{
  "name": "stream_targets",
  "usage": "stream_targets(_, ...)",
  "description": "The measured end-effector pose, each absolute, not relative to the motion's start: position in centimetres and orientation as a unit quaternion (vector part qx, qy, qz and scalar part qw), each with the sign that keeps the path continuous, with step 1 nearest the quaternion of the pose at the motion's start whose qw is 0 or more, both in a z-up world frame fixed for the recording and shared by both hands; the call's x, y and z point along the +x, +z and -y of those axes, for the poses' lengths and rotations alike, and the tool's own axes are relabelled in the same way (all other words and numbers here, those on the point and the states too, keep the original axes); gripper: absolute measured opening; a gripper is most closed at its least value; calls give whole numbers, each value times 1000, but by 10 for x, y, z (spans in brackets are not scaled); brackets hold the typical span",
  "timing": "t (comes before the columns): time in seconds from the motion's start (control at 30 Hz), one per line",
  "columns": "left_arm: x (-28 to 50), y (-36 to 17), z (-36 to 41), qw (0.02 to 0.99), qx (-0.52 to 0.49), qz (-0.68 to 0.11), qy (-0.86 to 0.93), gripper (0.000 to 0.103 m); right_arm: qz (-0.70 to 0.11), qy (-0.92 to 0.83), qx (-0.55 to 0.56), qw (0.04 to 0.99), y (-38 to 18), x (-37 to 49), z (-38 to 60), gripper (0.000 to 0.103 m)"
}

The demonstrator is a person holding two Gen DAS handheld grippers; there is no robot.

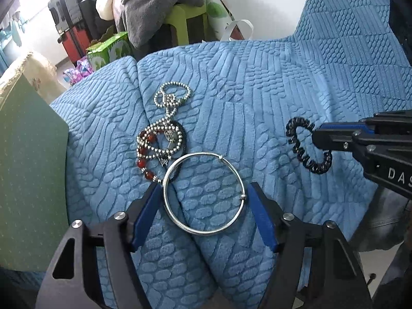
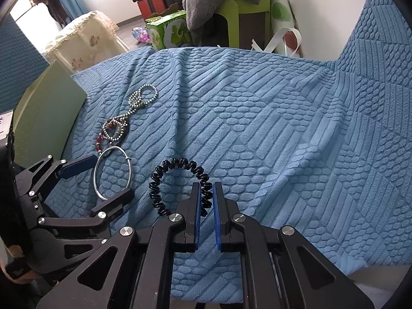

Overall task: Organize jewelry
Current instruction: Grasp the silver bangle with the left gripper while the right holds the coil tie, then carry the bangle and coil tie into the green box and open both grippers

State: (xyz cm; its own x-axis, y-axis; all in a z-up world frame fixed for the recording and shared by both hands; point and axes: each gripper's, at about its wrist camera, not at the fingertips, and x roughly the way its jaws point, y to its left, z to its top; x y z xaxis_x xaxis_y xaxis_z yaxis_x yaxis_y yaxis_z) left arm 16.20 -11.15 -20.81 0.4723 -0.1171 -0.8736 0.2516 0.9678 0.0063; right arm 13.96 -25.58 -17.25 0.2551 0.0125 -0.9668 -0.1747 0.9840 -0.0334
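Observation:
A silver bangle (image 1: 205,193) lies flat on the blue quilted cover (image 1: 270,90). My left gripper (image 1: 204,189) is open with its blue pads on either side of the bangle. Beyond it lie a silver bead chain (image 1: 171,97) tangled with a red bead bracelet (image 1: 144,152). My right gripper (image 2: 206,193) is shut on a black spiral hair tie (image 2: 177,180), pinching its right side. The hair tie (image 1: 306,144) and right gripper (image 1: 315,137) show at the right of the left wrist view. The bangle (image 2: 113,172) and chain (image 2: 139,100) show at the left of the right wrist view.
A green board (image 1: 28,170) stands at the cover's left edge, also in the right wrist view (image 2: 49,113). Beyond the cover are a green stool with grey clothes (image 1: 159,2), a green box (image 2: 170,31) and a white bag strap (image 2: 283,38).

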Motion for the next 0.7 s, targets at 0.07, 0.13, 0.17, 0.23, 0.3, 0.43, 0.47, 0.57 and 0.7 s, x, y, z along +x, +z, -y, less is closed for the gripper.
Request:
stream_targets(0.07,162,-208,111,856,62,-502,-107,68,-609,59,-68,788,-174,140,256,7)
stream_targets(0.13,164,-207,110,854,62,-504,-109,68,-609,58,-71,788,-174,139,255,7)
stream_targets(0.17,164,-207,108,854,55,-506,-110,68,-609,59,-66,788,-174,139,255,7)
stream_targets(0.23,167,-204,102,852,38,-511,-107,68,-605,60,-61,791,-170,140,255,7)
stream_targets(0.3,171,-201,95,852,22,-512,-108,68,-601,59,-66,795,-168,141,255,7)
stream_targets(0.43,173,-186,83,856,-5,-506,-110,68,-598,67,-67,796,-166,141,248,7)
stream_targets(0.47,172,-181,79,856,-13,-505,-112,68,-597,71,-69,796,-164,141,246,7)
stream_targets(0.57,169,-166,72,859,-28,-497,-117,68,-587,78,-72,802,-154,139,238,7)
stream_targets(0.7,165,-141,57,869,-48,-478,-121,68,-577,84,-76,809,-140,136,227,7)
